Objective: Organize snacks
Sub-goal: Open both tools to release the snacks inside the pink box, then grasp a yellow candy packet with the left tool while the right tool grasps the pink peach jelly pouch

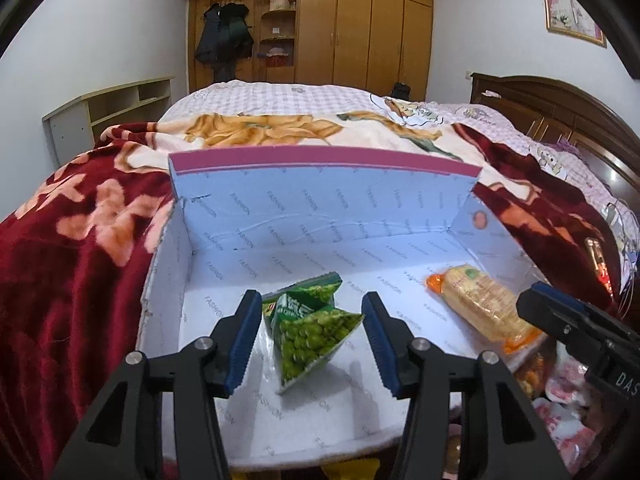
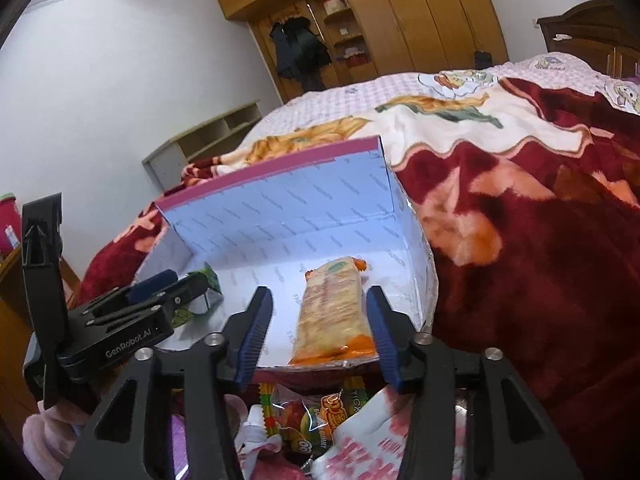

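Observation:
An open white box [image 1: 320, 204] with a pink-edged upright lid lies on the bed. A green pea packet [image 1: 316, 332] stands on its floor at the left, between the blue pads of my open left gripper [image 1: 312, 340]; the pads stand just clear of it. In the right wrist view an orange-ended cracker packet [image 2: 332, 316] lies flat on the floor of the box [image 2: 288, 200] at the right, between the fingers of my open right gripper [image 2: 318, 328]. The cracker packet [image 1: 480, 304] also shows in the left wrist view, beside a right gripper fingertip [image 1: 536, 304].
A heap of loose snack packets [image 2: 320, 420] lies just in front of the box's near edge. A red flowered blanket [image 2: 520, 240] covers the bed around the box. A low shelf [image 1: 112, 108] and a wooden wardrobe [image 1: 360, 28] stand against the far walls.

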